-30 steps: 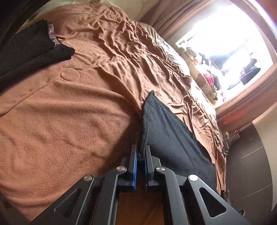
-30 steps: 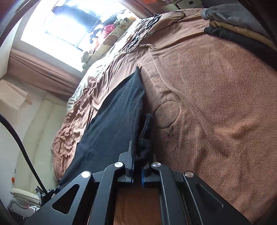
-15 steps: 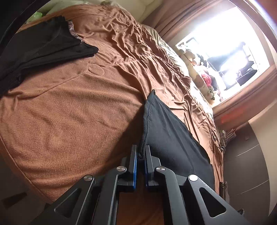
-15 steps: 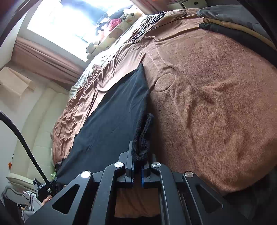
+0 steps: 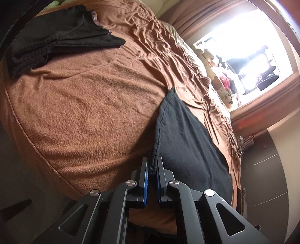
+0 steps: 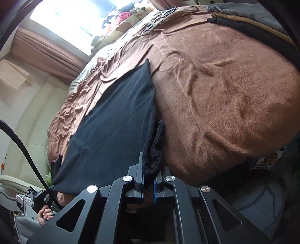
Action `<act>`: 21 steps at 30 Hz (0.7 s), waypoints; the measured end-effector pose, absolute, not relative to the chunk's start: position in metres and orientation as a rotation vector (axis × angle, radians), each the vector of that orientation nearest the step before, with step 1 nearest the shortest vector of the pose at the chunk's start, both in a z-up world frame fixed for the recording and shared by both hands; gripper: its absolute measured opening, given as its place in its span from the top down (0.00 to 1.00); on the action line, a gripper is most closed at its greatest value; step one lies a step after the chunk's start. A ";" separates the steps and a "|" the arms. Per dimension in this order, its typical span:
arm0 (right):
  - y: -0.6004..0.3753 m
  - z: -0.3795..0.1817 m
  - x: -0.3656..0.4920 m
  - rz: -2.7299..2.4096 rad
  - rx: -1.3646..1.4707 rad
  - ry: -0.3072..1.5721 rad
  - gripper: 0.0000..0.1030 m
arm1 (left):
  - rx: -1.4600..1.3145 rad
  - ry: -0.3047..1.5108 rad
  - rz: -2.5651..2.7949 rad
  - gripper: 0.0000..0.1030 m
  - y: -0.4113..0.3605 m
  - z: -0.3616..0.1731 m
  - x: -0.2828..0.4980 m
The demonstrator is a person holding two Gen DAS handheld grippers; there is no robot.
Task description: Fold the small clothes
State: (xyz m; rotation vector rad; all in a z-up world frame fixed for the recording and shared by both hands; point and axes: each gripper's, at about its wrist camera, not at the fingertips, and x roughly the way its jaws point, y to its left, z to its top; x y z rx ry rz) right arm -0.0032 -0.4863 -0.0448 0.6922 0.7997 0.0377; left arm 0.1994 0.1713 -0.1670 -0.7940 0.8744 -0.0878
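Pinching a corner of the black garment [image 5: 189, 142] at 6 o'clock in the left wrist view, left gripper [image 5: 152, 167] with jaws clenched on the thin hem, cloth fanning out from the blue pads [image 5: 145, 180] toward 1 o'clock across the brown blanket [image 5: 84, 112]. Lying at 10 o'clock, well apart, a pile of dark clothes [image 5: 56, 39]. Glaring at 2 o'clock, a bright window [image 5: 243, 47] with plush toys [image 5: 221, 82] lined along the far bed edge. Moving to the right wrist view: right gripper [image 6: 149, 167] at 6 o'clock, jaws just eased a little wider, a thick bunched fold of the same black garment [image 6: 116, 127] sitting between them and filling the gap, so read as grasping still rather than released. Spreading flat from that fold toward 11 o'clock over the brown blanket [image 6: 225, 93]. Stacked at 1 o'clock, near the bed edge, folded grey and tan clothes [image 6: 249, 16]. Showing at 8 o'clock, low in the corner, a hand [image 6: 44, 214] wrapped on a black handle, a black cable [image 6: 22, 150] arcing up from it.
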 end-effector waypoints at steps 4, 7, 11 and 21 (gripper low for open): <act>-0.489 -0.029 -0.013 -0.049 0.631 0.779 0.68 | -0.793 0.908 -0.083 0.85 0.167 -0.183 0.194; -0.482 -0.010 -0.015 -0.020 0.578 0.741 0.66 | -0.820 0.909 -0.089 0.66 0.168 -0.188 0.192; -0.457 0.009 -0.006 0.049 0.494 0.722 0.66 | -0.887 0.895 -0.102 0.64 0.173 -0.194 0.187; -0.362 0.013 0.057 0.210 0.339 0.792 0.68 | -0.983 0.861 -0.105 0.64 0.181 -0.210 0.185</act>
